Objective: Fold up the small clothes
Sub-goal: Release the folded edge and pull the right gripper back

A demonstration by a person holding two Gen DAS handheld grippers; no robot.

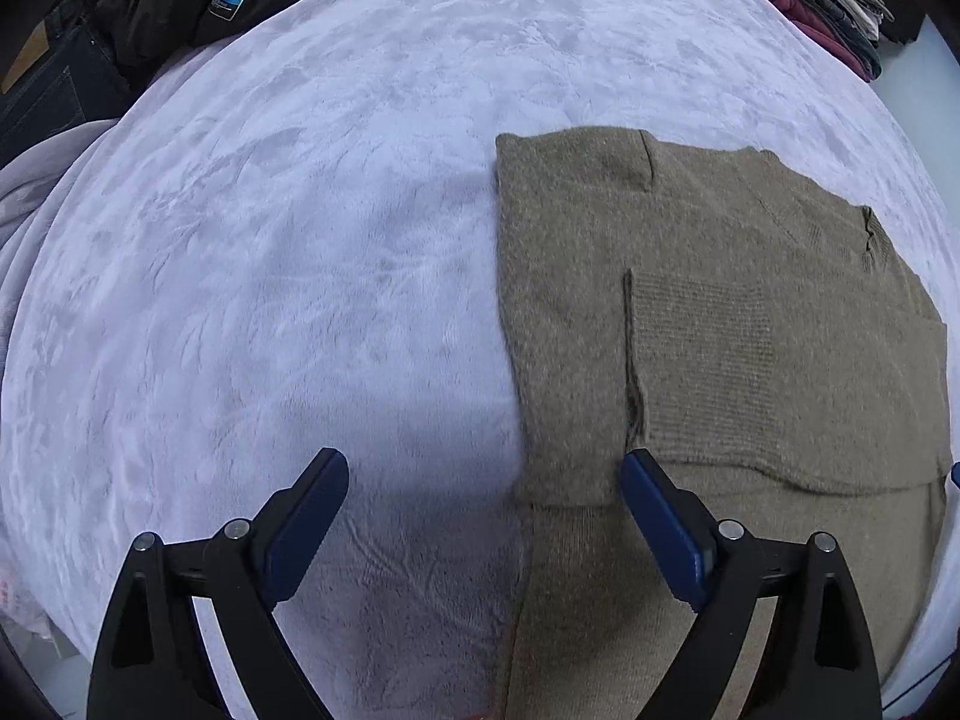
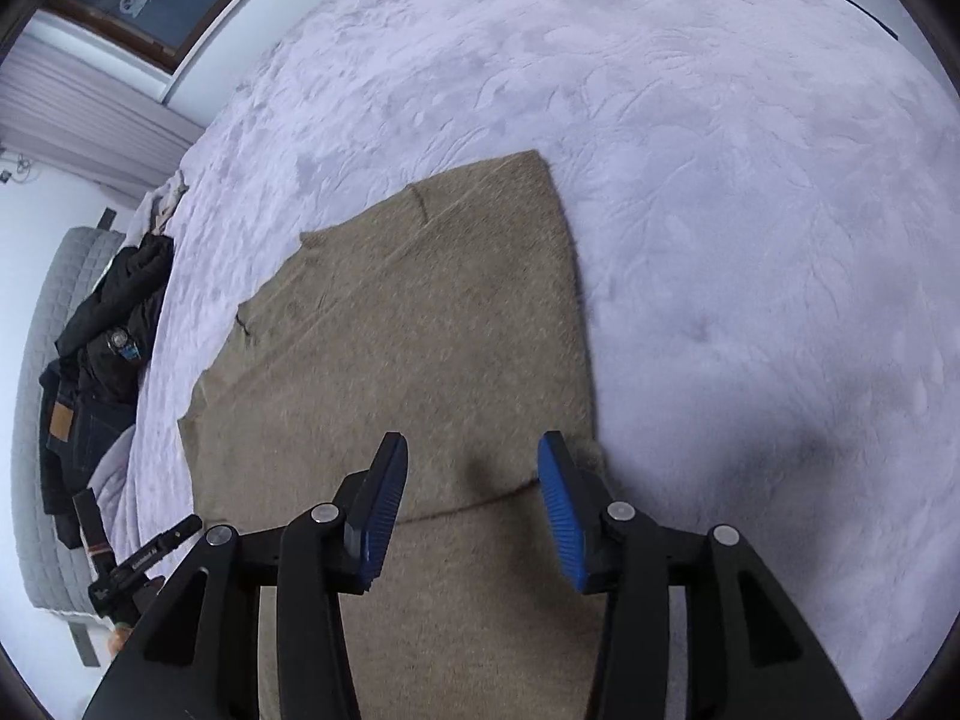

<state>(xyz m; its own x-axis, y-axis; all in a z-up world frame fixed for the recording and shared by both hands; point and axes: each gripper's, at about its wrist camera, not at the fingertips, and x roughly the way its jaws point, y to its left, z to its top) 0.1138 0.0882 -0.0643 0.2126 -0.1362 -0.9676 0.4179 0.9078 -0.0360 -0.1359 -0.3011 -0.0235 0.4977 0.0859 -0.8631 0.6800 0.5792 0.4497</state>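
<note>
1. The tan knit sweater (image 1: 720, 312) lay flat on the lavender bed cover (image 1: 300, 240), already doubled into a rough rectangle, with a ribbed panel folded over the top and a lower layer running back under both cameras.
2. Your left tongs (image 1: 486, 480) stood wide apart and empty, one pad over bare cover, the other above the sweater's left edge. No cloth between them.
3. Your right tongs (image 2: 474, 468) were about half open, also empty, hovering over the near fold line close to the sweater's right edge (image 2: 576, 300).
4. Handling, as judged: soft, light, limp knit. It would sag and stretch if lifted by one point, and the stacked layers looked likely to slide apart.
5. Best hold, as judged: pinch through all the layers at the two near corners, one per hand, and lift evenly.
6. The plush cover seemed grippy, so dragging would rumple the fold; lifting clear looked safer.
7. Dark clothes (image 1: 150, 6) and a folded pile (image 1: 828, 6) sat well apart at the far edges.
</note>
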